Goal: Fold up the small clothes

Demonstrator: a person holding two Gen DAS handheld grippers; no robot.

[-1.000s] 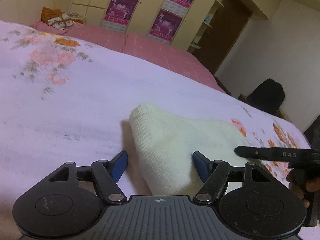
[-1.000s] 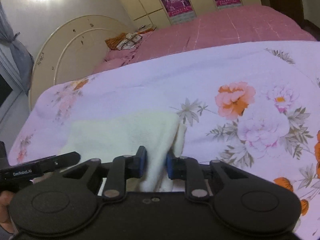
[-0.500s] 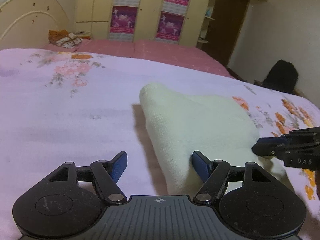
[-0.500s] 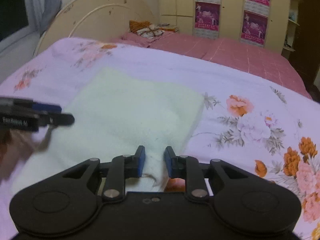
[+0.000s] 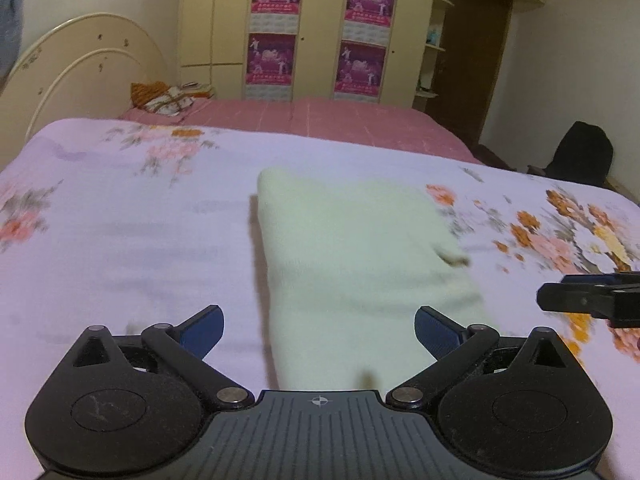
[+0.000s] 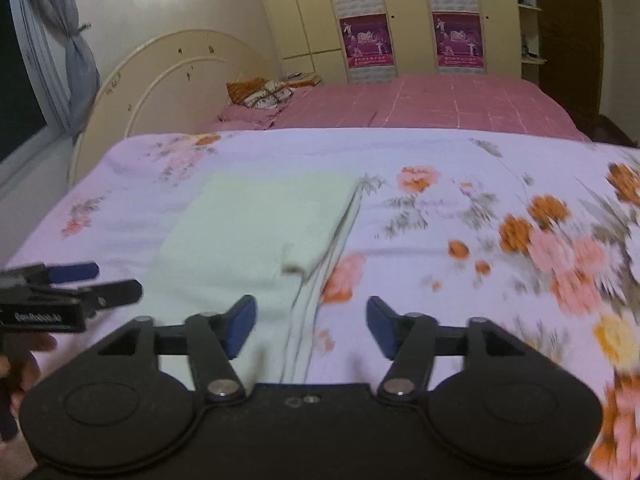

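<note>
A pale yellow-green folded garment (image 5: 352, 248) lies flat on the lilac floral bedspread (image 5: 120, 240). It also shows in the right wrist view (image 6: 256, 232), with layered edges along its right side. My left gripper (image 5: 318, 330) is open and empty, just short of the garment's near end. My right gripper (image 6: 312, 328) is open and empty, over the garment's near right edge. Each gripper shows at the side of the other's view: the right gripper (image 5: 592, 300) and the left gripper (image 6: 80, 284).
A pink bed (image 6: 440, 104) with a pile of cloth (image 6: 260, 94) lies beyond the bedspread. A cream headboard (image 6: 168, 80) stands at the left, a wardrobe with posters (image 5: 320, 32) at the back. A dark chair (image 5: 580, 156) stands at the right.
My right gripper has opened and let go of the garment's edge, then drawn back. The garment now lies flat and folded. My left gripper has pulled back and stays open.
</note>
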